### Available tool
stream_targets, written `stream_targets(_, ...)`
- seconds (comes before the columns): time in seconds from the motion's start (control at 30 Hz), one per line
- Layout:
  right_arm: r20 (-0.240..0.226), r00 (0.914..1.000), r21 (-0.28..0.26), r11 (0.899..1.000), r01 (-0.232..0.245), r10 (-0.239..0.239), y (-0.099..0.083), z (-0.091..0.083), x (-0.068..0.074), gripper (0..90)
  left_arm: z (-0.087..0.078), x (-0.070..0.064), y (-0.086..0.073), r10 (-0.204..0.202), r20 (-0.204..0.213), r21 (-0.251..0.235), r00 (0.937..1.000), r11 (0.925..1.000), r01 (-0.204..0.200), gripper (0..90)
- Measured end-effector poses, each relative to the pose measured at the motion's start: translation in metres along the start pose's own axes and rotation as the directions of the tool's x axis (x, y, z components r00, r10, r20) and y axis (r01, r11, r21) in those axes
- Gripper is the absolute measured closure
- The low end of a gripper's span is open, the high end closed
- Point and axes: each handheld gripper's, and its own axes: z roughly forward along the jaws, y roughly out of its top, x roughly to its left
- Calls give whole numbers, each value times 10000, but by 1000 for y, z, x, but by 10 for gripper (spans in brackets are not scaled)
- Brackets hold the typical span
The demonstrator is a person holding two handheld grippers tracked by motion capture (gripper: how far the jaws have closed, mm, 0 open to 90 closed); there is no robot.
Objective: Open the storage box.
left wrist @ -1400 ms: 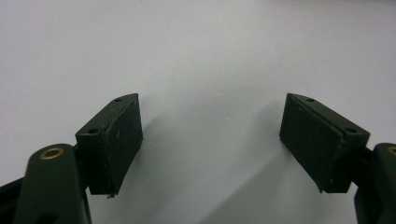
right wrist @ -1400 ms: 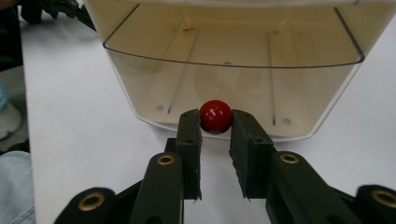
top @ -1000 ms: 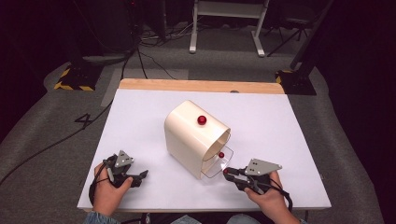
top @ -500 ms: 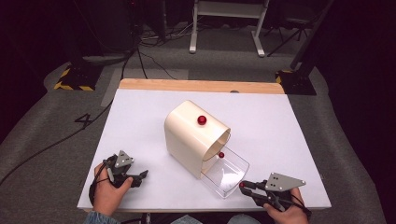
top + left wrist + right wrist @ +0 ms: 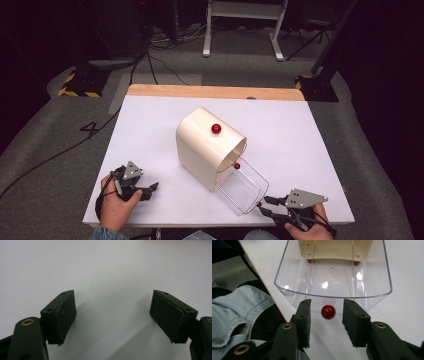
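A cream box (image 5: pixel 200 150) with a rounded top lies near the middle of the white table (image 5: pixel 300 135), a red knob (image 5: pixel 216 128) on its top. A clear drawer (image 5: pixel 242 187) sticks out of its open end toward the front edge. My right gripper (image 5: pixel 265 205) is at the drawer's front. In the right gripper view its jaws stand on either side of the small red drawer knob (image 5: pixel 328 312), with a gap on both sides, so the right gripper (image 5: pixel 327 302) is open. My left gripper (image 5: pixel 152 189) rests open at the front left, with bare table between its fingers (image 5: pixel 62 312).
A second small red ball (image 5: pixel 237 166) shows at the box's mouth. The drawer front (image 5: pixel 332 292) sits close to the table's front edge, with a denim-clad leg (image 5: pixel 239 310) just beyond it. A wooden strip (image 5: pixel 215 92) runs along the far edge.
My right gripper has drawn back toward the front right corner, and the clear drawer has slid out of the cream box with it. The left gripper has stayed put.
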Motion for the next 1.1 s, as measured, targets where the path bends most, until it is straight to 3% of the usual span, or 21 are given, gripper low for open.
stream_targets(0.2,238,9993,-880,9957,305,-285,20,-9,1,591,0,0,-1,48,-39,-49,10000,10000,-48,213)
stream_targets(0.33,246,9993,-1197,9923,322,-295,30,-5,0,589,0,0,-1,14,-22,-55,10000,10000,-14,213)
stream_targets(0.6,204,9995,-2151,9763,261,-222,62,15,-2,570,0,0,-1,-39,17,-45,10000,10000,39,213)
stream_targets(0.83,191,9996,-2508,9677,251,-210,81,30,-7,580,0,1,-1,-31,48,-31,10000,10000,31,212)
stream_targets(1.1,227,9997,-2870,9578,129,-66,88,44,-10,619,0,0,-1,-57,28,-50,10000,10000,57,212)
